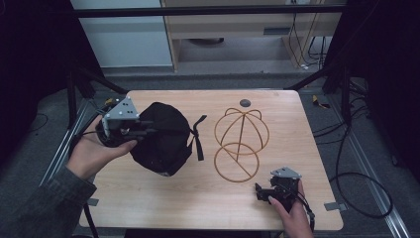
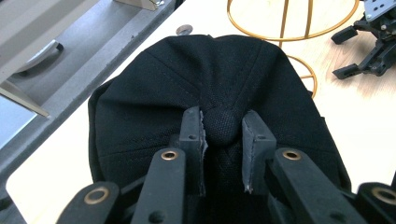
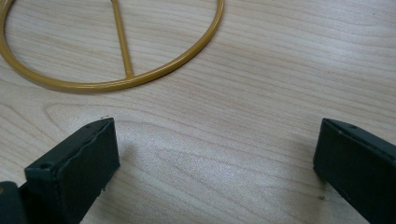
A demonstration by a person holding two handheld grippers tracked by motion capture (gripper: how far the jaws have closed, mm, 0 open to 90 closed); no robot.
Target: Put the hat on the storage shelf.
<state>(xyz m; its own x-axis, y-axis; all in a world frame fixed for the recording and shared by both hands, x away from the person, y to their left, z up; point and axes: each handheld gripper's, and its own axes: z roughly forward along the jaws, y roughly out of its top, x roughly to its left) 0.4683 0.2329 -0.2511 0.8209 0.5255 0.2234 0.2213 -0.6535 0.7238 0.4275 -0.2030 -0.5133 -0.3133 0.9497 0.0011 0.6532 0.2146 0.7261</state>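
Pinching crown button of one black cap [image 2: 219, 93]: left gripper [image 2: 223, 135], jaws pressed on it, cap at table's left. Right gripper [image 3: 215, 158]: jaws spread wide, holding nothing, near right. One gold wire stand [image 1: 241, 144] between them. One wooden table [image 1: 198, 203].

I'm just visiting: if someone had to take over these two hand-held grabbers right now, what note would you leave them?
Left gripper: fingers shut on the black cap, pinching the button at its crown.
Right gripper: open, holding nothing, low over the table near its front right edge.
Gold wire cap stand: bare, lying right of the cap.
Done: cap gripped.
Left, probably: carry the cap over and seat it on the stand.
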